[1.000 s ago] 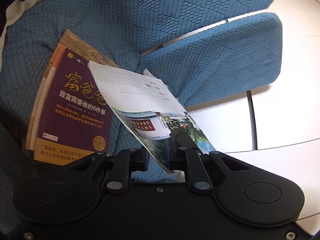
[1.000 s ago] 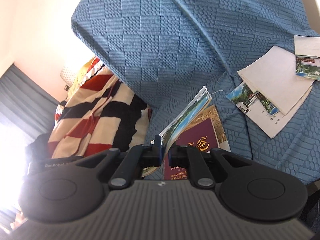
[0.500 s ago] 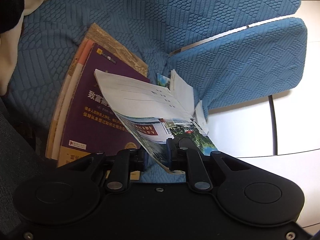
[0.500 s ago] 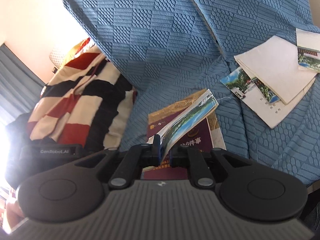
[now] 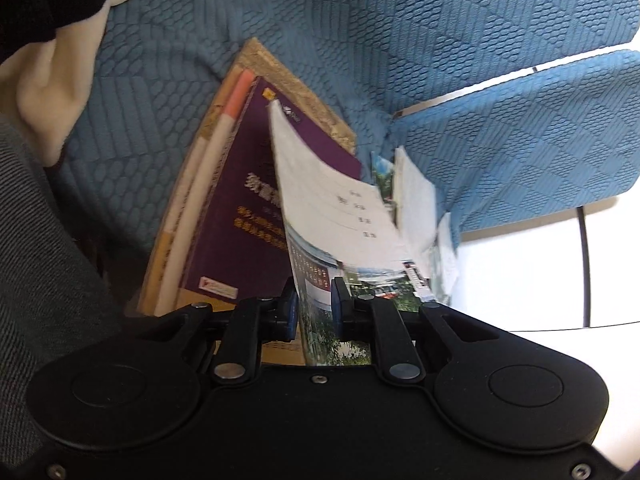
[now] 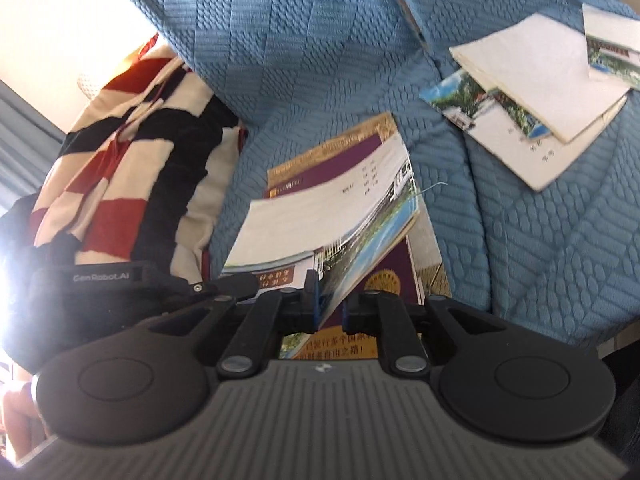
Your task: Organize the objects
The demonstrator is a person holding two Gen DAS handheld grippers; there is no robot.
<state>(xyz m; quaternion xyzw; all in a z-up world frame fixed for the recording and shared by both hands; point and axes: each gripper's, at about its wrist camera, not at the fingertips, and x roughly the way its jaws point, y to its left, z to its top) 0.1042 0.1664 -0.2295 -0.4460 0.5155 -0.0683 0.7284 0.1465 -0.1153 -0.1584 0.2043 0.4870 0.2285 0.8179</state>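
Both the left gripper [image 5: 314, 304] and right gripper [image 6: 330, 300] pinch one booklet [image 6: 320, 216] by its near edge, held above the purple book [image 5: 240, 208] stack on the blue sofa [image 5: 400, 40]. Recommendation: lower level, square edges, then let go together

A booklet [image 6: 332, 216] hangs over a book stack [image 6: 372, 276] on the sofa [image 6: 304, 40]; blanket [image 6: 132, 152] at frame left, loose booklets [image 6: 532, 92] upper right.
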